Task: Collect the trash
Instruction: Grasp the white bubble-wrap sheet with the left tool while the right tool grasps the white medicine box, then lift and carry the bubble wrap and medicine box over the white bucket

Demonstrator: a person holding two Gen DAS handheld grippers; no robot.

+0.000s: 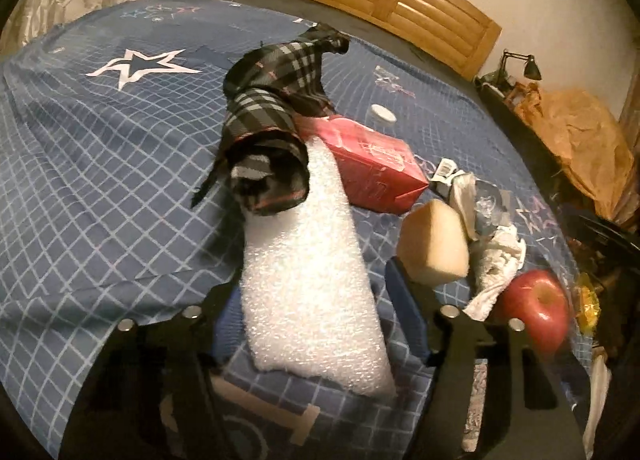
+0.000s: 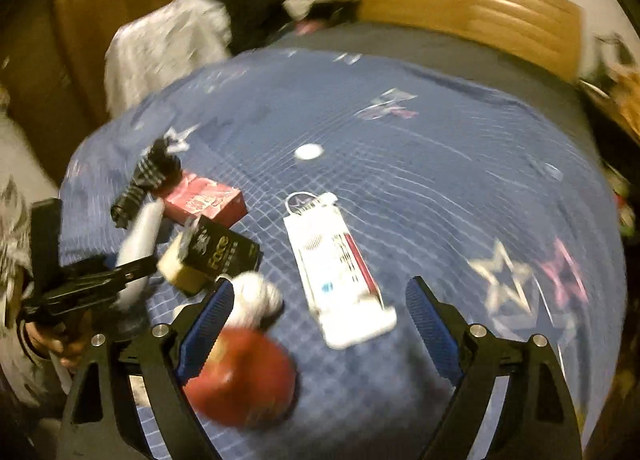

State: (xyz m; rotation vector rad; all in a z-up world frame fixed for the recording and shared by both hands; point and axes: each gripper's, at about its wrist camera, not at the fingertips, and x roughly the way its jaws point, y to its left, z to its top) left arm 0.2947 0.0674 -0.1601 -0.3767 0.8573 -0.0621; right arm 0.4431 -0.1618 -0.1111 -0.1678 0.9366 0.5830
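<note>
In the left wrist view my left gripper (image 1: 316, 288) stands with its jaws on either side of a white foam wrap (image 1: 308, 272) that runs forward under a plaid cloth (image 1: 268, 116). Whether the jaws press on the wrap is unclear. To its right lie a red carton (image 1: 376, 164), a tan sponge block (image 1: 434, 246), crumpled white tissue (image 1: 496, 264), clear plastic (image 1: 484, 200) and a red apple (image 1: 536, 312). In the right wrist view my right gripper (image 2: 320, 300) is open above a flat white package (image 2: 340, 268). The apple (image 2: 244, 376) sits by its left finger. The left gripper (image 2: 132, 272) shows at left.
Everything lies on a blue grid bedspread with stars (image 1: 100, 164). A white round lid (image 1: 383, 113) lies farther back. A black box (image 2: 224, 252) stands near the sponge. A wooden headboard (image 1: 400, 0) is behind; a brown paper bag (image 1: 588, 148) and lamp (image 1: 520, 64) stand at right.
</note>
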